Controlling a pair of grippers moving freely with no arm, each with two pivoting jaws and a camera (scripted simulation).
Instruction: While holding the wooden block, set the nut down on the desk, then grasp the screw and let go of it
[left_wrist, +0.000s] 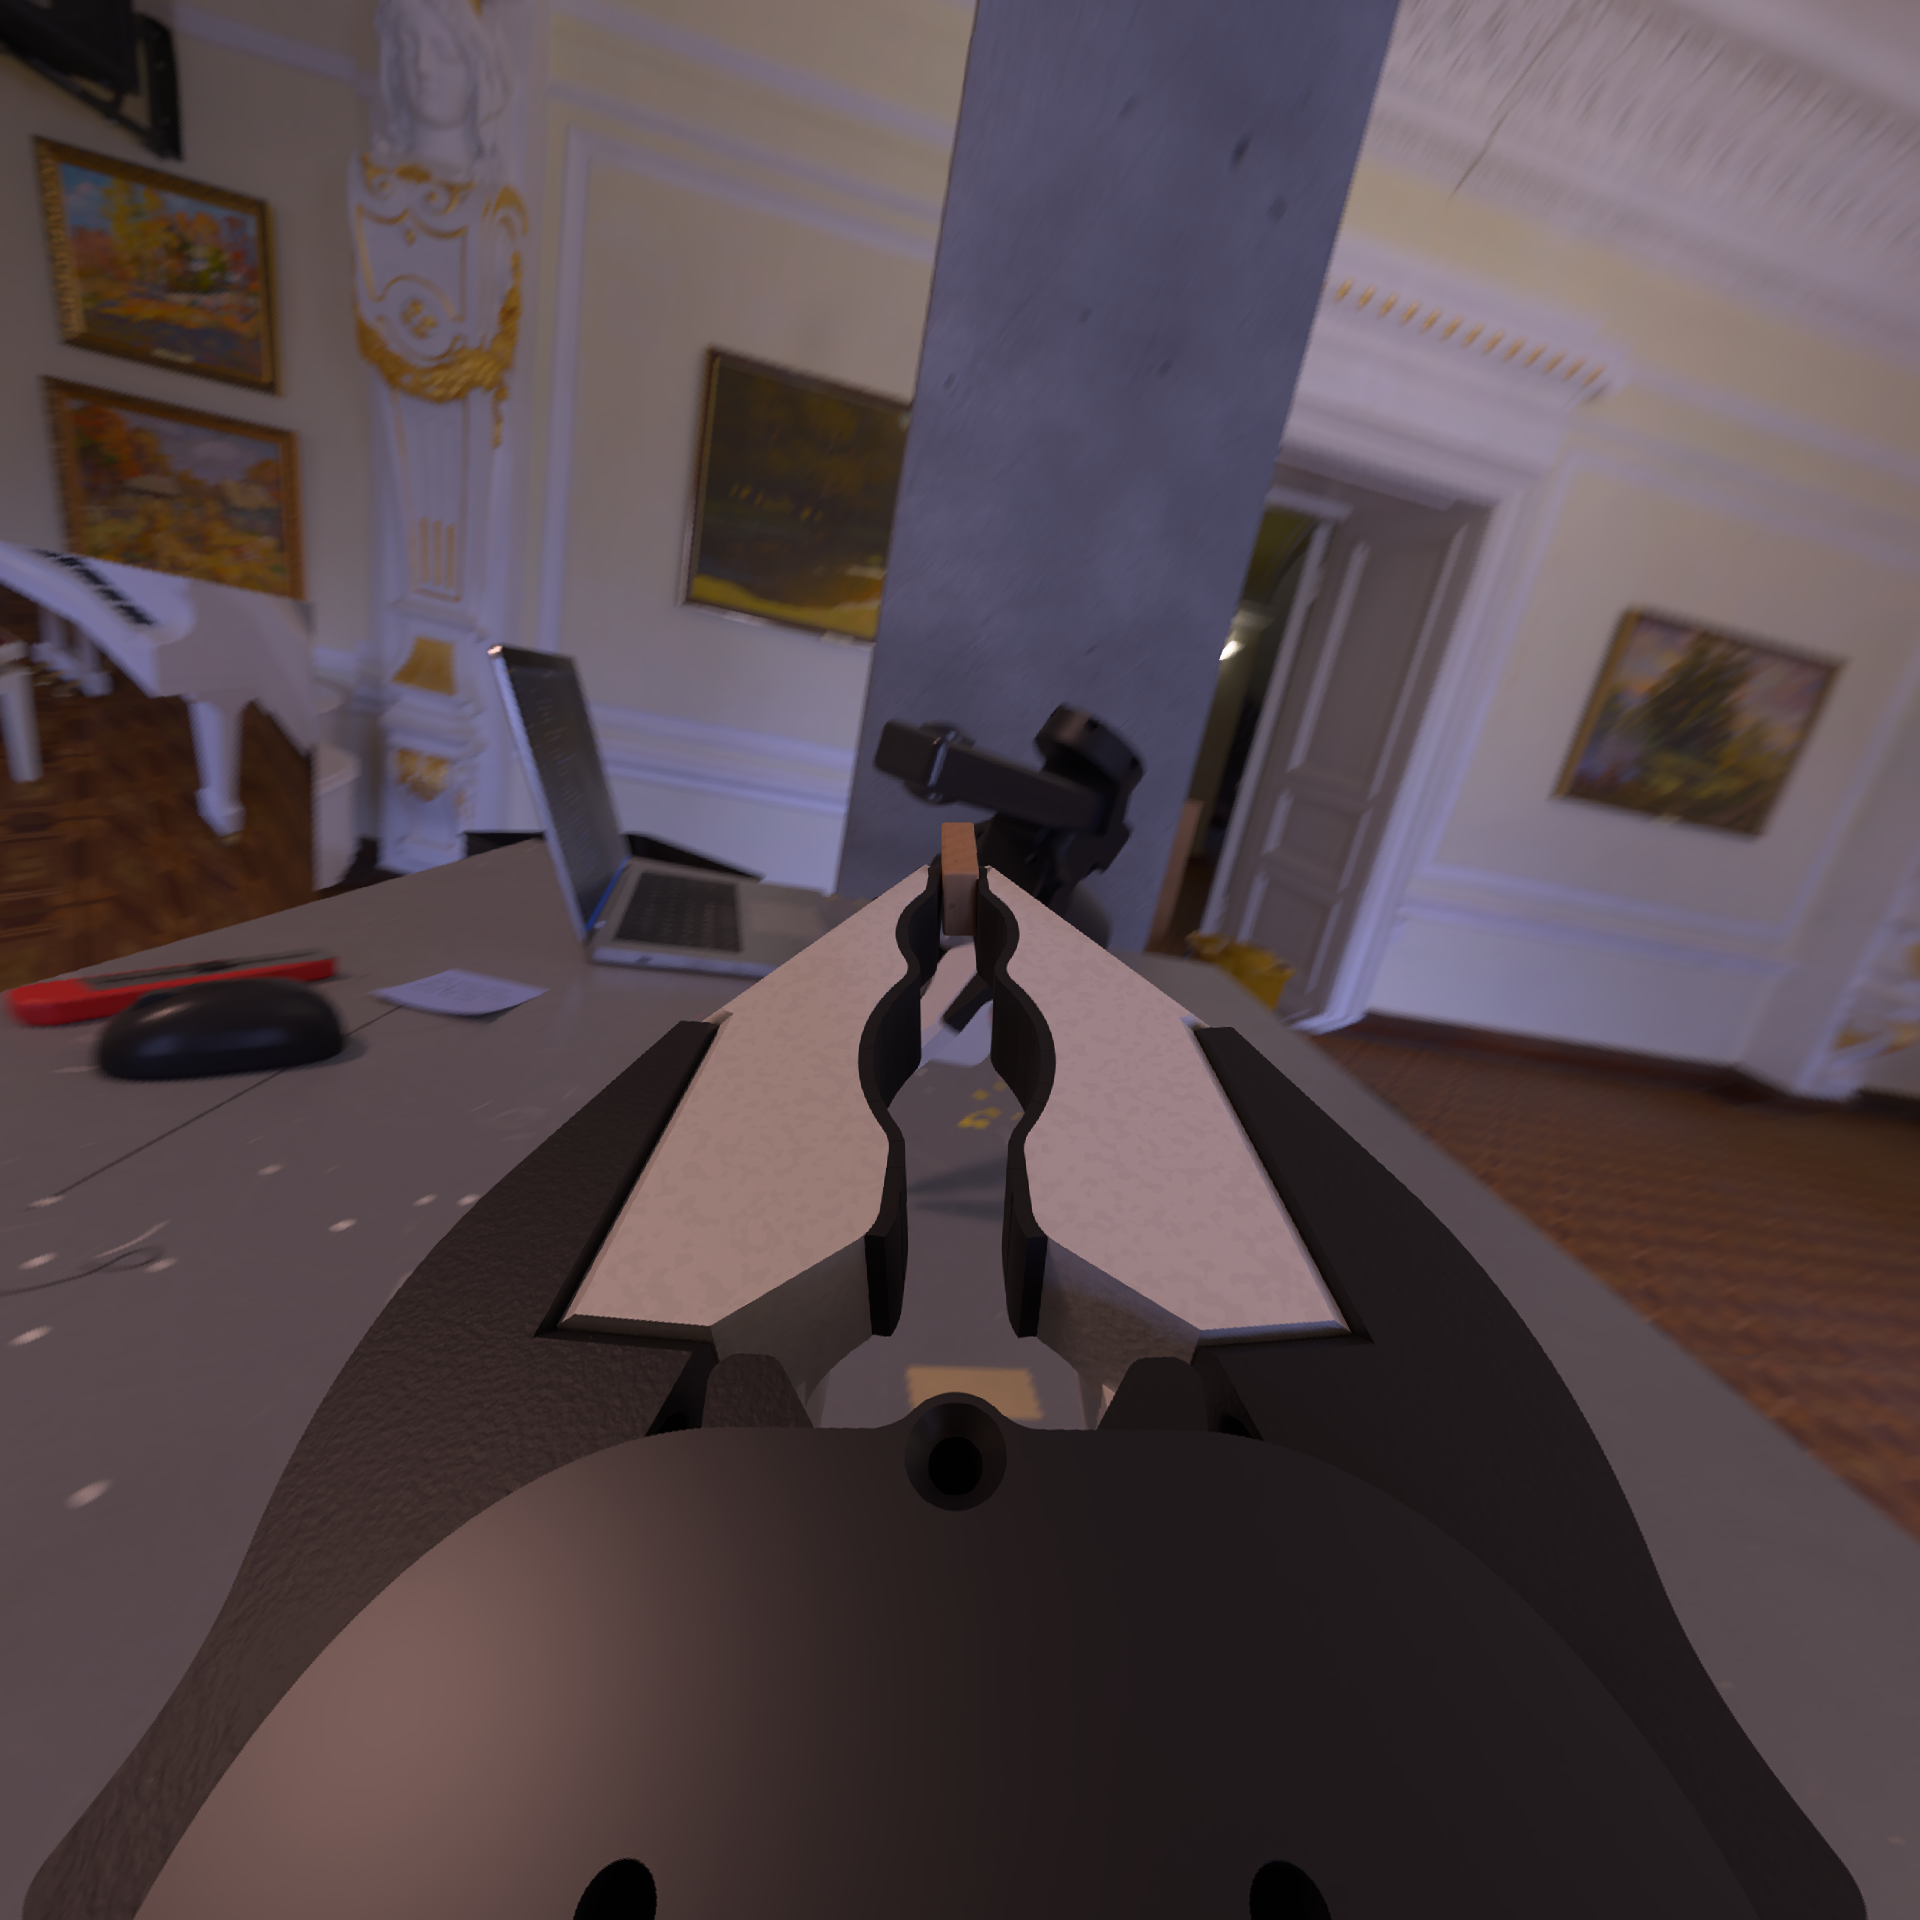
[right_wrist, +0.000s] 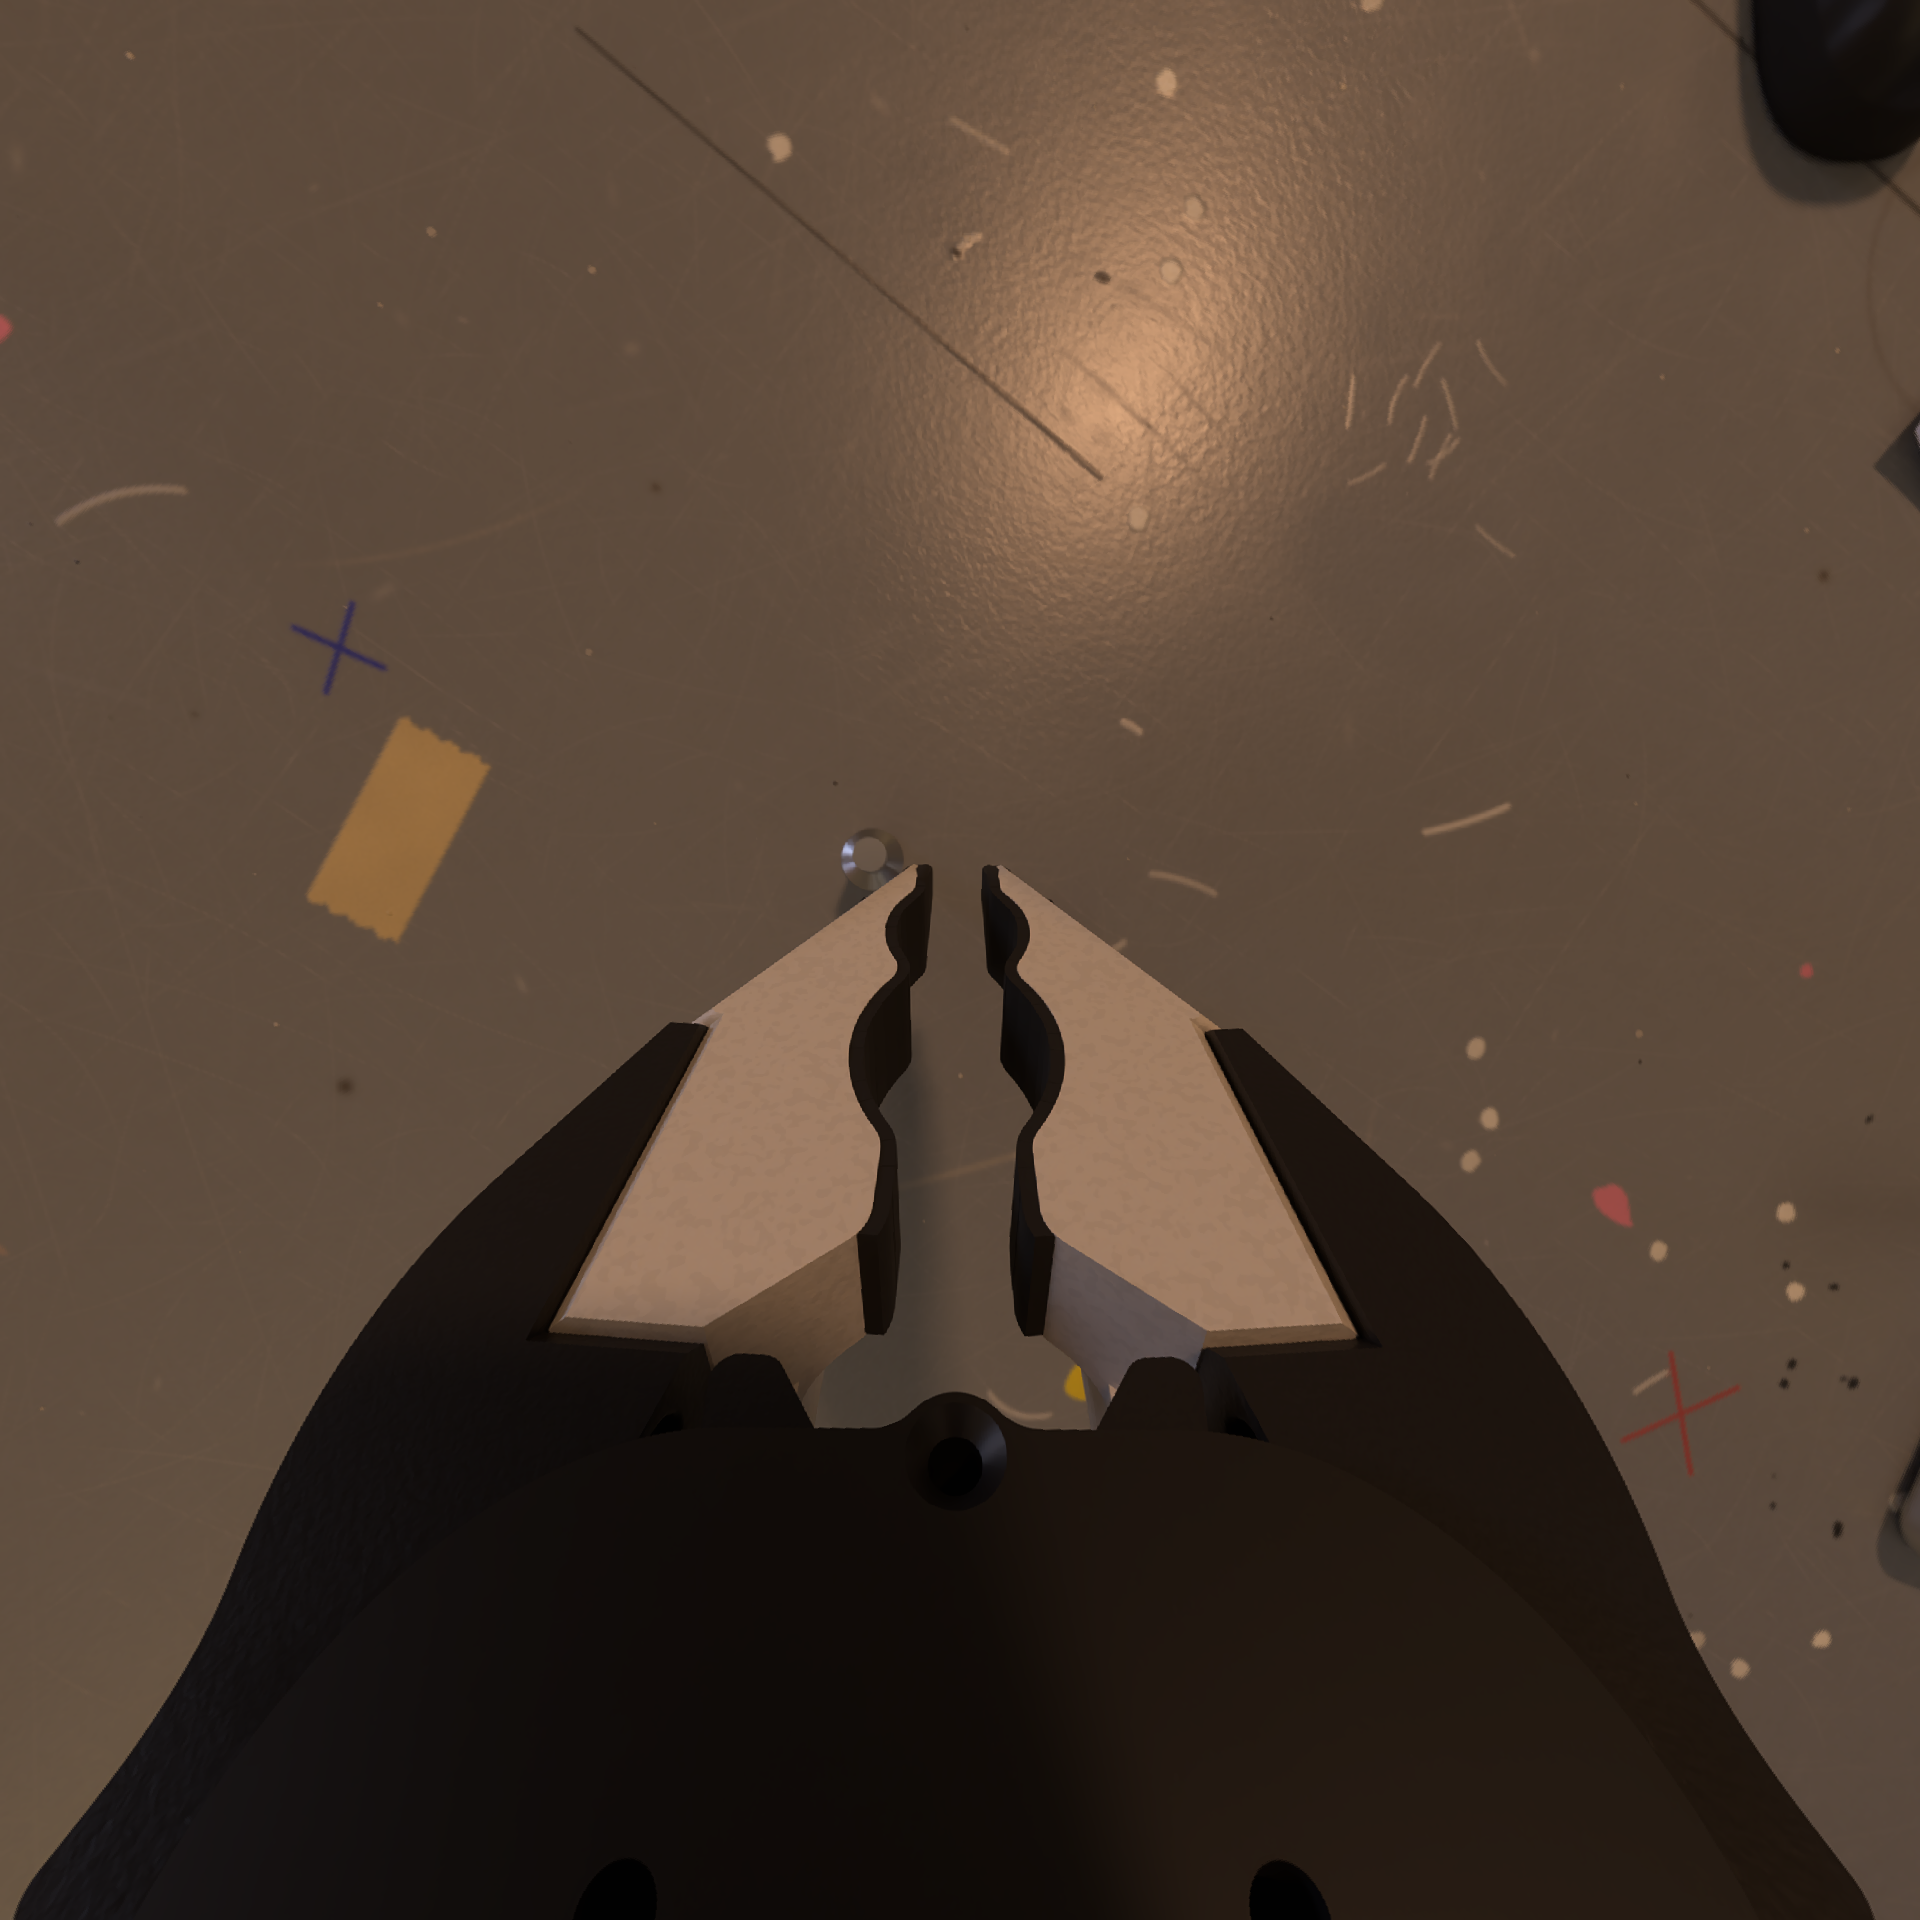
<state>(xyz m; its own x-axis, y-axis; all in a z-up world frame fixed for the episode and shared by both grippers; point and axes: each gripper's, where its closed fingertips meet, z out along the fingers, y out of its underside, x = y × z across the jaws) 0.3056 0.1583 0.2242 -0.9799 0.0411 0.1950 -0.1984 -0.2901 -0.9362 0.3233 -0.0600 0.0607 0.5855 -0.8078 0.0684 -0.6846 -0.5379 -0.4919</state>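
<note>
In the left wrist view my left gripper (left_wrist: 960, 883) is shut on a small wooden block (left_wrist: 958, 873), which stands upright between the fingertips above the grey desk (left_wrist: 312, 1299). The right gripper's black body (left_wrist: 1039, 800) shows just beyond it. In the right wrist view my right gripper (right_wrist: 956, 873) points straight down at the desk (right_wrist: 727, 468). Its fingers are a little apart with nothing between them. A small round silver metal part (right_wrist: 865, 854) lies on the desk just left of the left fingertip; I cannot tell whether it is the nut or the screw.
An open laptop (left_wrist: 623, 831), a black mouse (left_wrist: 218, 1029), a red utility knife (left_wrist: 166, 987) and a paper note (left_wrist: 457, 992) sit on the desk's far left. A grey pillar (left_wrist: 1101, 416) stands behind. Yellow tape (right_wrist: 398, 828) is on the desk. The mouse's edge (right_wrist: 1839, 73) shows top right.
</note>
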